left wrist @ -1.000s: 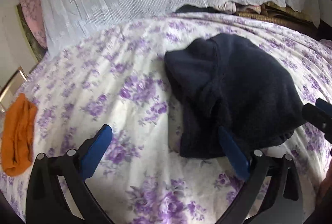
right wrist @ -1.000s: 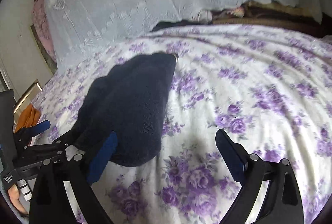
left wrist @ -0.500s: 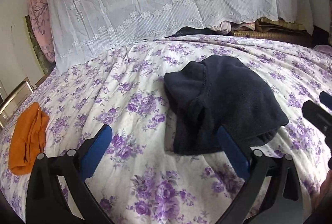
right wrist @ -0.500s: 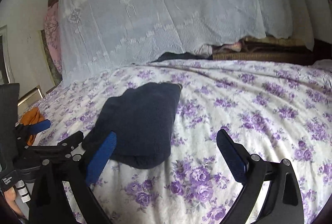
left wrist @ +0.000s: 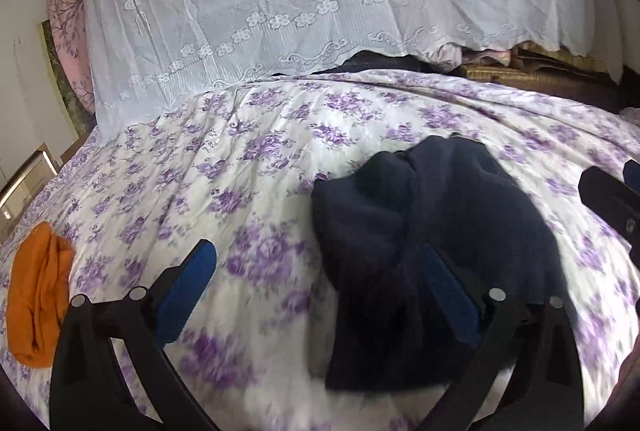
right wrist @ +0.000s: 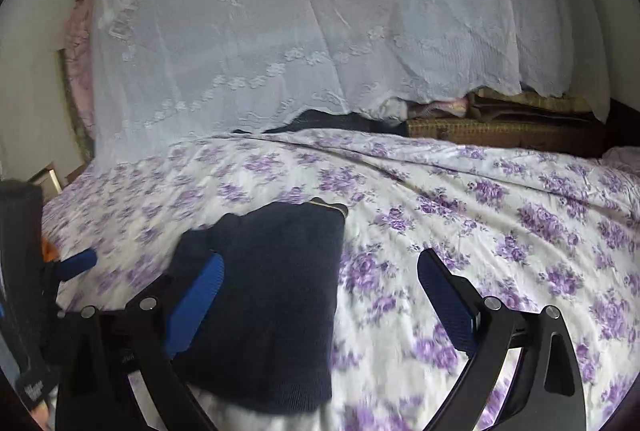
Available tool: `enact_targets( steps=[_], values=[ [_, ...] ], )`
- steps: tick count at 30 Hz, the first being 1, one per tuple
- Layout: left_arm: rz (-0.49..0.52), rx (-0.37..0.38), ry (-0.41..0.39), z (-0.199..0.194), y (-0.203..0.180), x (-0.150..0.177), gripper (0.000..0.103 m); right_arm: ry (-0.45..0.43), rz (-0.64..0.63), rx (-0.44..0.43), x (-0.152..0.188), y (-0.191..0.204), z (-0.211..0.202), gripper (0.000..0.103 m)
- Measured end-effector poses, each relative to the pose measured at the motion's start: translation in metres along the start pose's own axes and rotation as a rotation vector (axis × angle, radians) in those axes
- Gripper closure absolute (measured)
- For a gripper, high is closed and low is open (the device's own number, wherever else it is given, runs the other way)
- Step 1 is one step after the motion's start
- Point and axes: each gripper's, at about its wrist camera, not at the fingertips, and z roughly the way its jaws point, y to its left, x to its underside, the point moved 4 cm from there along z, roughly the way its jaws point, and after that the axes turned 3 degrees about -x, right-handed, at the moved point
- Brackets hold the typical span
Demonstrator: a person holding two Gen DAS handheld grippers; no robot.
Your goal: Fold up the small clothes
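Honestly, the dark navy garment (left wrist: 432, 231) already looks folded into a compact bundle, sitting on the purple-flowered bedsheet (left wrist: 256, 167) right in front of both tools. The left gripper (left wrist: 316, 291) has its jaws wide apart with nothing between them, and same for the right gripper (right wrist: 320, 295): spread open, empty, with its left finger over the cloth's near edge.

If I were finishing this step, I'd press the bundle flat and square up the lumpy left side before moving on to the orange garment (left wrist: 36, 295) lying well apart at the bed's left edge.

Writing-wise, there's a label on the black tool body (right wrist: 28, 311) in the right view, but it's too blurry to read. No brands on the clothes.
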Motion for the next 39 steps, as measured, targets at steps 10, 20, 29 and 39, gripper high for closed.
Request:
enact_targets(
  steps=[10,20,29,39],
  values=[
    [0.003,0.013,0.089,0.040,-0.003,0.018,0.004,0.182,0.208,-0.120,0.044,-0.034,0.065,0.004],
    [-0.003,0.037,0.023,0.011,0.001,0.020,0.004,0.101,0.107,-0.098,0.047,-0.020,0.026,0.003],
    [0.016,0.060,0.077,0.019,-0.005,0.029,0.004,0.208,0.164,-0.162,0.063,-0.024,0.035,0.003],
    [0.050,0.096,0.047,-0.009,-0.013,0.040,0.004,0.169,0.330,-0.223,0.067,-0.049,0.020,0.004]
  ],
)
